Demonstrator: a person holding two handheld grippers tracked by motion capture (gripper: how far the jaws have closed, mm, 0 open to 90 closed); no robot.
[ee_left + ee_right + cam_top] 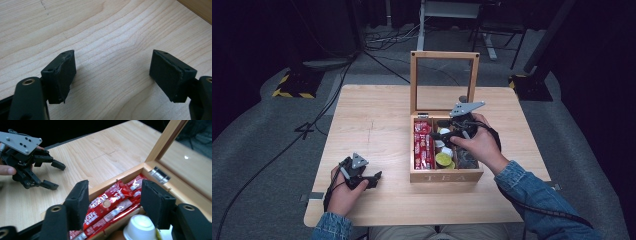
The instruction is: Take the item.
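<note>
Jaws apart over red sachets (112, 207)

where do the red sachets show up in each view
High view: red sachets fill the left compartment of the tea box, centre of the picture.
Left gripper view: bare tabletop between the jaws, no sachets.
Right gripper view: bottom centre, between the jaws.
Shared landmark: the box's open lid.

"TEA" on front wall of wooden box (446, 177) | "…SCAFE" on red sachets (110, 207), partly readable
</note>
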